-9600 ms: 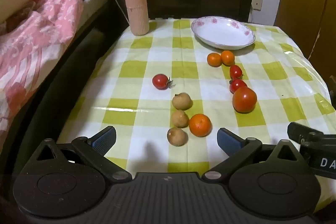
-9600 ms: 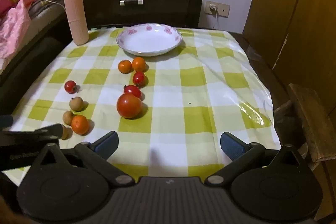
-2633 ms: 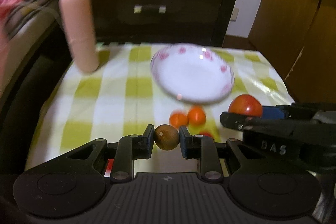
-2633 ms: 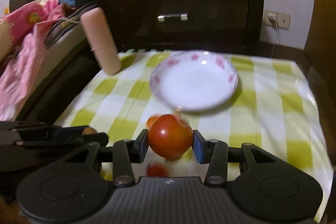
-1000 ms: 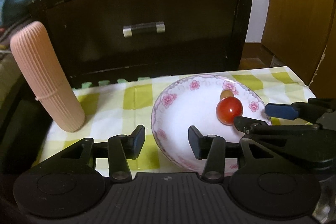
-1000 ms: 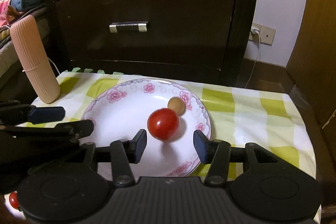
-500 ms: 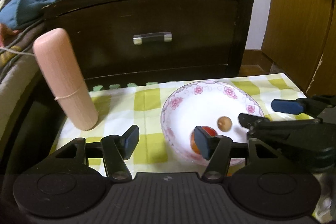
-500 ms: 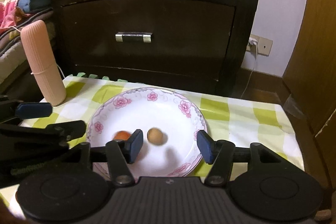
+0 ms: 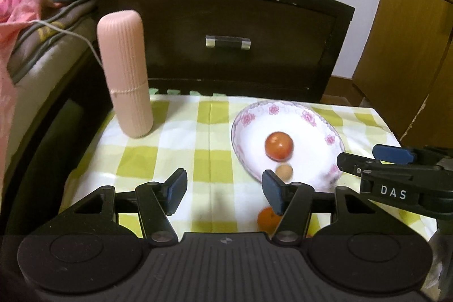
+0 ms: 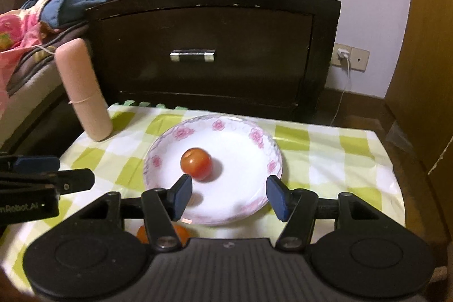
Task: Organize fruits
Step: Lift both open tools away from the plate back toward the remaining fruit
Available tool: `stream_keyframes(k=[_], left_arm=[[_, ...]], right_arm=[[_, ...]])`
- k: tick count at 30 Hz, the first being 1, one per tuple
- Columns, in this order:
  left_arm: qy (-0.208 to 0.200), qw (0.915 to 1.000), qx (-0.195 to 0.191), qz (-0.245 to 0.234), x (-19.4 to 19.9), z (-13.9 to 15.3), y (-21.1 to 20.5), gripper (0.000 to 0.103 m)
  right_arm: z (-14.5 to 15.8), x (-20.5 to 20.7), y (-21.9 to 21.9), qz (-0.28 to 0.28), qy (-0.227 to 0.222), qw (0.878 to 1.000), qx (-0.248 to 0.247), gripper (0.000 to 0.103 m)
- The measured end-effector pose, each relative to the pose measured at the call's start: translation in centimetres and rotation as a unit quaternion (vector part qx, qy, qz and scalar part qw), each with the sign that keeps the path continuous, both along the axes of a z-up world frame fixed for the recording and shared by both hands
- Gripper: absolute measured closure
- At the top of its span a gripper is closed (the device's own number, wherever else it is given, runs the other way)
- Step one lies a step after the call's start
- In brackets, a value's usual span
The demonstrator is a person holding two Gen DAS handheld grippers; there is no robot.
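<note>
A white floral plate (image 9: 311, 115) (image 10: 260, 137) sits at the far end of the checked table. A big red tomato (image 9: 279, 145) (image 10: 196, 163) and a small brown fruit (image 9: 284, 171) lie in it; in the right wrist view the brown fruit is hidden behind my left finger. My left gripper (image 9: 225, 190) is open and empty, left of the plate's near rim. My right gripper (image 10: 229, 196) is open and empty over the plate's near edge; it also shows in the left wrist view (image 9: 376, 157). An orange (image 9: 267, 220) (image 10: 181, 234) lies below the plate, partly hidden.
A tall pink ribbed cylinder (image 9: 123, 75) (image 10: 82, 92) stands at the table's far left corner. A dark drawer cabinet (image 9: 226, 41) is behind the table, a bed with blankets (image 9: 17, 19) on the left, a wooden wardrobe (image 9: 419, 33) on the right.
Both grippers let go of the tomato and brown fruit into the plate, opened wide and drew back. The two fruits rolled in the plate. An orange has come into view below the plate.
</note>
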State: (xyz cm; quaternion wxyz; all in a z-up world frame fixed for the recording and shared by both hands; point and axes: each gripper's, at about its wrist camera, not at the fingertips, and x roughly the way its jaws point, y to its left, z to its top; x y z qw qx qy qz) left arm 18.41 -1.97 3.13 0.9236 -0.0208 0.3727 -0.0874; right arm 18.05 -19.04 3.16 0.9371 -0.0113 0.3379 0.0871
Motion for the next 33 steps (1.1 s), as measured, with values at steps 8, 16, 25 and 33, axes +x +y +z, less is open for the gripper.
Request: stream_keyframes(k=[8,16,25,33], left_arm=[[0.014,0.9998,-0.009,-0.011,-3.9,0.3,1.4,0.037],[0.048,0.9987,-0.019,-0.005,-8.5,-0.3,3.9,0.035],[0.045,0.9981,-0.034,0.025,-9.9,0.2,6.8,0.034],[0.057,0.9978,-0.033,0.01,-10.2,-0.3,6.8,0.033]], right_arm=[[-0.8,-5.0,0.8,0.044,0.031,0.998,-0.011,0.04],[-2.3,-9.0,1.9,0.085,0.068,0.994,0.012,0.04],[-3.0,-12.2,6.3,0.177,0.083,0.981,0.014,0.04],[-5.4,-12.0,8.7,0.21,0.111,0.971,-0.001,0.04]])
